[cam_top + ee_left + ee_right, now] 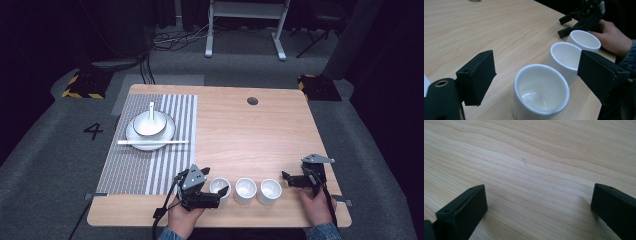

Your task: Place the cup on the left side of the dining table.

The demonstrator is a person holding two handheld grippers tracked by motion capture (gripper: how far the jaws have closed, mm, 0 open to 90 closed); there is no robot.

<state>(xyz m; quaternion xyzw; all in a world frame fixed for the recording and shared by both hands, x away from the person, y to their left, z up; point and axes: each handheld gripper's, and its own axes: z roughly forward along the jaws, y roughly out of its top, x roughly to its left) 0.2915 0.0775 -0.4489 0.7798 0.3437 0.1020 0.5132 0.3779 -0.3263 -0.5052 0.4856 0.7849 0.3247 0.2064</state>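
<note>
Three white cups stand in a row near the table's front edge: the left cup [219, 189] [541, 92], the middle cup [245, 190] [564, 57] and the right cup [269, 191] [584, 40]. My left gripper [216, 194] [537, 65] is open, with a jaw on each side of the left cup and a gap showing between that cup and the jaw left of it. To the right of the row, my right gripper [289, 179] [539, 197] lies open over bare wood with nothing between its jaws. It is also seen, with its hand [614, 37], beyond the right cup.
A striped placemat [170, 165] covers the table's left part. On it stands a white plate [131, 134] with a bowl [149, 125] and a spoon [151, 111], and white chopsticks [152, 142] lie across the plate's near rim. A cable hole [252, 101] sits at the far side.
</note>
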